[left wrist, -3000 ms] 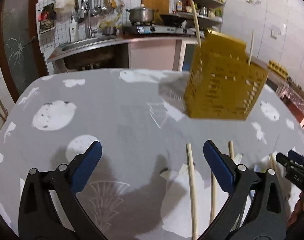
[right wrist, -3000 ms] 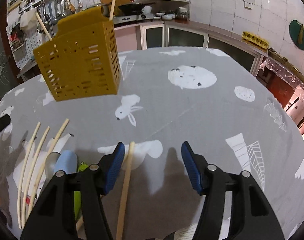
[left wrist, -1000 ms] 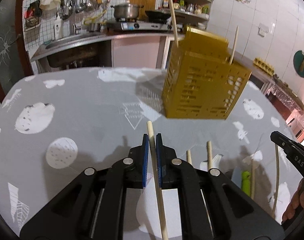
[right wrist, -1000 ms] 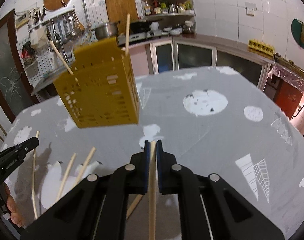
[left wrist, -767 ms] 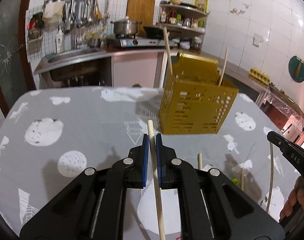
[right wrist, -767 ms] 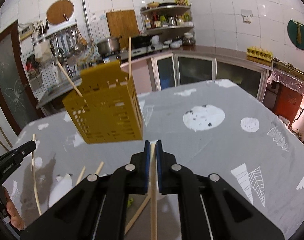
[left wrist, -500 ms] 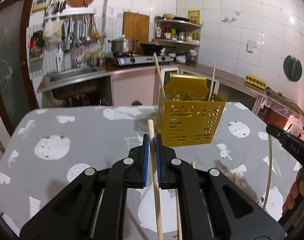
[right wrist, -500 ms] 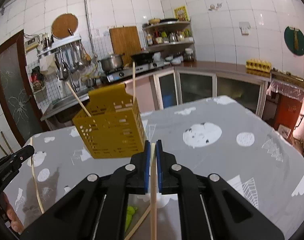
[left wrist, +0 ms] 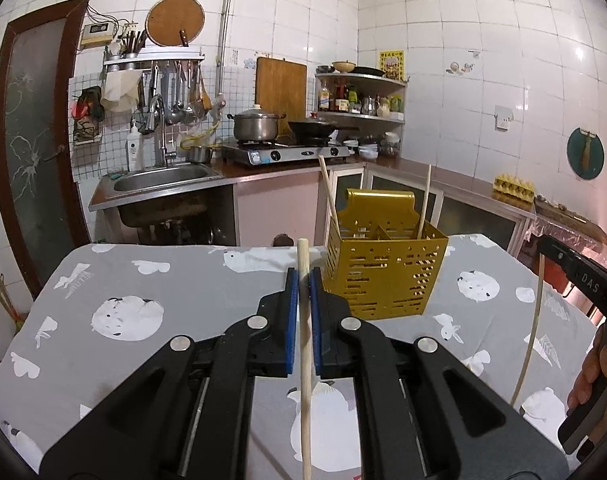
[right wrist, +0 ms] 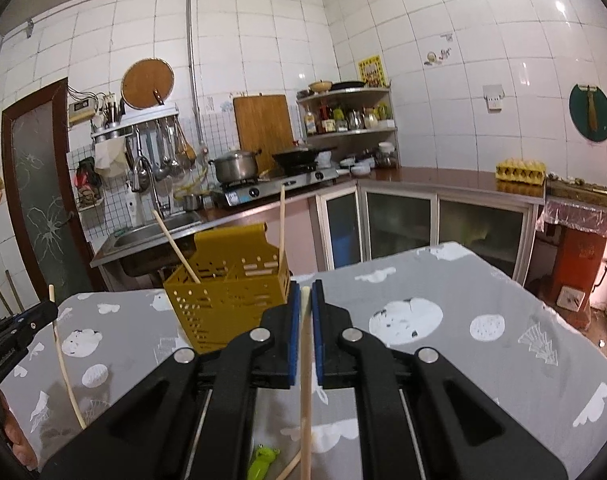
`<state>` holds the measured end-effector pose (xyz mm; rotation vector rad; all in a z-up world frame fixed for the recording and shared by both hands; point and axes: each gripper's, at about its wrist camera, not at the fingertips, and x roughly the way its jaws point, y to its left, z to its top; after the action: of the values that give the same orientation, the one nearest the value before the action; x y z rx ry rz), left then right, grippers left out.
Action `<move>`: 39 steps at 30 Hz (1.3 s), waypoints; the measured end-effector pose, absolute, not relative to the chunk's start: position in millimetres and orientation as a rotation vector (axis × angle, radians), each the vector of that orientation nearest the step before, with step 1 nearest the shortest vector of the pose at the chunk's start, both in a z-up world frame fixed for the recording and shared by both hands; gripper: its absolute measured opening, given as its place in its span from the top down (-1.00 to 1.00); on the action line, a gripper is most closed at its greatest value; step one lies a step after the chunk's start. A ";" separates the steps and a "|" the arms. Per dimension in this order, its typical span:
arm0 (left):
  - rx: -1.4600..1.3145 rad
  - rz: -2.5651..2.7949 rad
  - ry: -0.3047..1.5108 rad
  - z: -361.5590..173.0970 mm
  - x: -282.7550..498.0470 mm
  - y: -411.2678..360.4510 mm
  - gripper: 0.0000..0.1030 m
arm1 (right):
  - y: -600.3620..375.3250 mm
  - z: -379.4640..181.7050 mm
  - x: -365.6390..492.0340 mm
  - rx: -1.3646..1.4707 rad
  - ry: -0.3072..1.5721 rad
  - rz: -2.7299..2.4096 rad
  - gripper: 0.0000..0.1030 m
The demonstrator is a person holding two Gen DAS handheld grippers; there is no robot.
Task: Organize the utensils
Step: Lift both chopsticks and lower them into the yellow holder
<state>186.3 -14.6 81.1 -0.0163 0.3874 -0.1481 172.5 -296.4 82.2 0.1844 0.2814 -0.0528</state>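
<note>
A yellow perforated utensil holder (left wrist: 385, 270) stands on the grey table and has two chopsticks leaning in it; it also shows in the right wrist view (right wrist: 227, 300). My left gripper (left wrist: 303, 280) is shut on a wooden chopstick (left wrist: 304, 360), held upright above the table, left of the holder. My right gripper (right wrist: 304, 300) is shut on another chopstick (right wrist: 305, 380), raised in front of the holder's right corner. The right gripper shows at the right edge of the left wrist view (left wrist: 579, 276), and the left gripper at the left edge of the right wrist view (right wrist: 19, 328).
The table has a grey cloth (left wrist: 151, 280) with white prints. A green frog-shaped utensil (right wrist: 263, 456) and another chopstick (right wrist: 289, 468) lie on it below my right gripper. A kitchen counter with sink (left wrist: 159, 176) and stove (left wrist: 283, 152) stands behind.
Both grippers closed on chopsticks and lifted them off the table. Both have risen and pulled back, so the holder now looks smaller and lower.
</note>
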 end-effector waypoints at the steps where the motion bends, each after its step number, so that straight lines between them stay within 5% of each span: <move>1: -0.017 -0.147 0.379 82.6 185.4 -13.5 0.91 | -296.8 84.5 172.6 0.183 0.271 -0.052 0.88; 20: -0.032 -0.169 0.278 120.0 199.0 -6.4 0.91 | -293.6 122.1 194.1 0.153 0.170 -0.051 0.88; 39: -0.087 -0.247 0.179 238.2 312.7 -57.6 0.91 | -262.8 252.4 270.9 0.073 0.034 -0.022 0.88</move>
<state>312.7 -57.6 238.2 -0.0870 0.1792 -0.2468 270.9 -262.8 252.4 0.0732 0.0338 -0.0215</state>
